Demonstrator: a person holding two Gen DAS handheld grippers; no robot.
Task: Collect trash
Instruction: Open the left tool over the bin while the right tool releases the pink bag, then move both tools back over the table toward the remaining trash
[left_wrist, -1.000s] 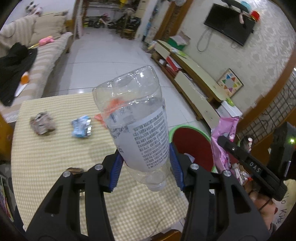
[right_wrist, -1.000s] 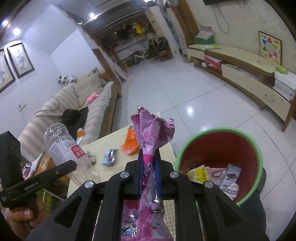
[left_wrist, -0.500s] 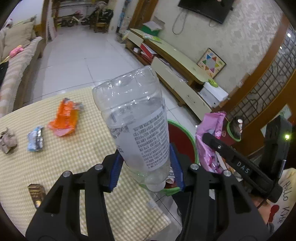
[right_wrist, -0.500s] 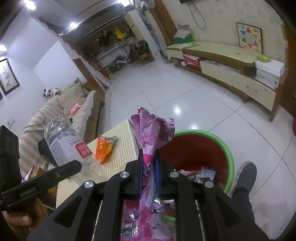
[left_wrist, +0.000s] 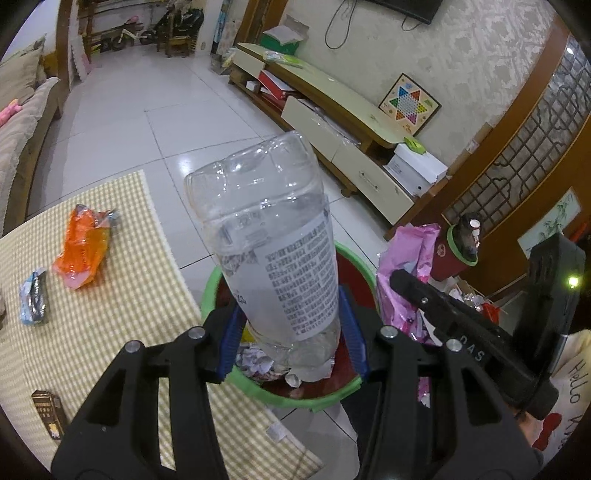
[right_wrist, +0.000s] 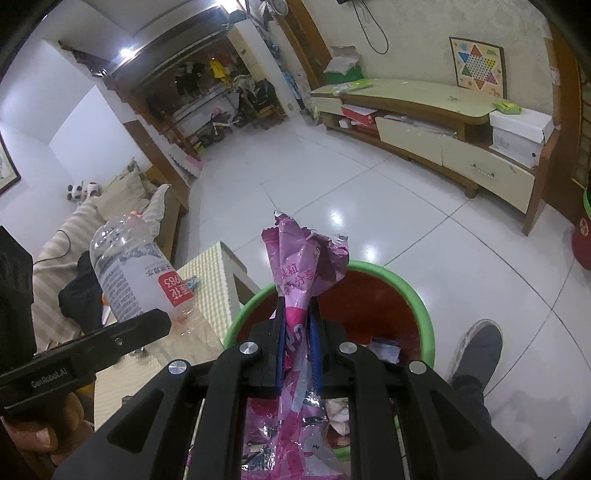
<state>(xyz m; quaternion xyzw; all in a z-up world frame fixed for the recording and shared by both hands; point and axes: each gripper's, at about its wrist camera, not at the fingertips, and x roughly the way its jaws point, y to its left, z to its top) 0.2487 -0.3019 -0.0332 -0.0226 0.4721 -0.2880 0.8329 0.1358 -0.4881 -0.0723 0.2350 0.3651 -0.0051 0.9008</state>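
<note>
My left gripper (left_wrist: 291, 325) is shut on a clear plastic bottle (left_wrist: 273, 243), held base-forward over the green-rimmed red trash bin (left_wrist: 258, 387). The bottle also shows in the right wrist view (right_wrist: 136, 273). My right gripper (right_wrist: 297, 321) is shut on a pink snack wrapper (right_wrist: 303, 266), held over the same bin (right_wrist: 424, 314), which holds several scraps. The wrapper also shows in the left wrist view (left_wrist: 402, 266). An orange wrapper (left_wrist: 83, 247), a blue wrapper (left_wrist: 33, 299) and a small brown packet (left_wrist: 46, 410) lie on the checked tablecloth (left_wrist: 122, 332).
The bin stands on the white tile floor against the table's right edge. A low TV cabinet (right_wrist: 443, 122) runs along the far wall. A sofa (right_wrist: 74, 229) is at the left. A person's shoe (right_wrist: 476, 350) is right of the bin.
Both grippers have swung right from over the table to over the bin, still holding the bottle and the pink wrapper. The table trash has slid to the left of the view.
</note>
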